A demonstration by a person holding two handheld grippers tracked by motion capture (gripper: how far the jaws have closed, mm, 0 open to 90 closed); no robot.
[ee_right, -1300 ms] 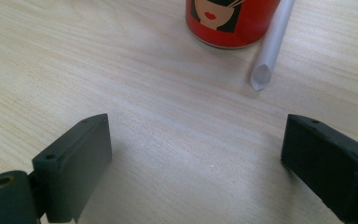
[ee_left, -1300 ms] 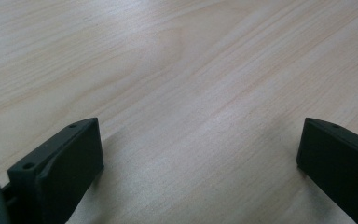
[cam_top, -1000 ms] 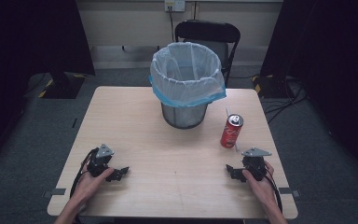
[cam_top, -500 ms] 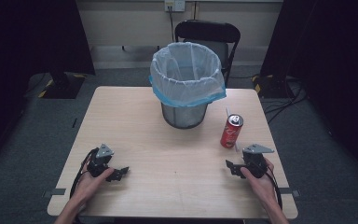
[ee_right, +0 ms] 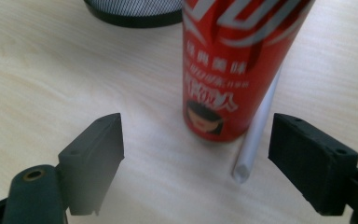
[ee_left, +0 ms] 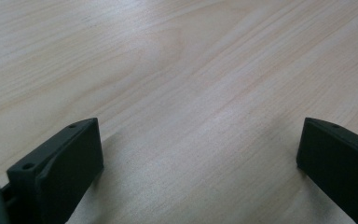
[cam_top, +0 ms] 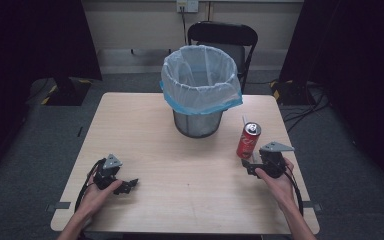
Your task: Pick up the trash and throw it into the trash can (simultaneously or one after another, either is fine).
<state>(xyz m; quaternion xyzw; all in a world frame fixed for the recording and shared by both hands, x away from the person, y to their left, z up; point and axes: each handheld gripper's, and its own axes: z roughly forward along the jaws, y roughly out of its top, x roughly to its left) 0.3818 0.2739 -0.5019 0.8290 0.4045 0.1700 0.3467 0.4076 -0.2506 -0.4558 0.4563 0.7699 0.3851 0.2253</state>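
On the right side of the worktop (cam_top: 145, 130) stands the red can (cam_top: 248, 140), upright, just ahead of my right gripper (cam_top: 252, 166) and a little way to the right of the lined bin (cam_top: 200, 90). A white straw (ee_right: 259, 126) lies on the wood, right against the can's far side as the right gripper view shows it; whether they touch I cannot tell.

My worry is that straw. If I push forward as I am, one of my fingers (ee_right: 312, 158) would likely run onto it or trap it against the can, and the grip would then be uneven, so the can could twist or slip. The can is tall and narrow, too: a nudge from one finger before the other arrives could tip it over, perhaps toward the bin.

My right fingers have just been closing slightly, yet they stand wide apart with nothing between them; the can is in front of them, not inside. That hand holds its gripper low and roughly level, aimed at the can's lower half.

My left gripper (cam_top: 125, 186) rests near the worktop's front left corner, pointing inward across bare wood, its fingers (ee_left: 70, 163) spread wide on nothing.
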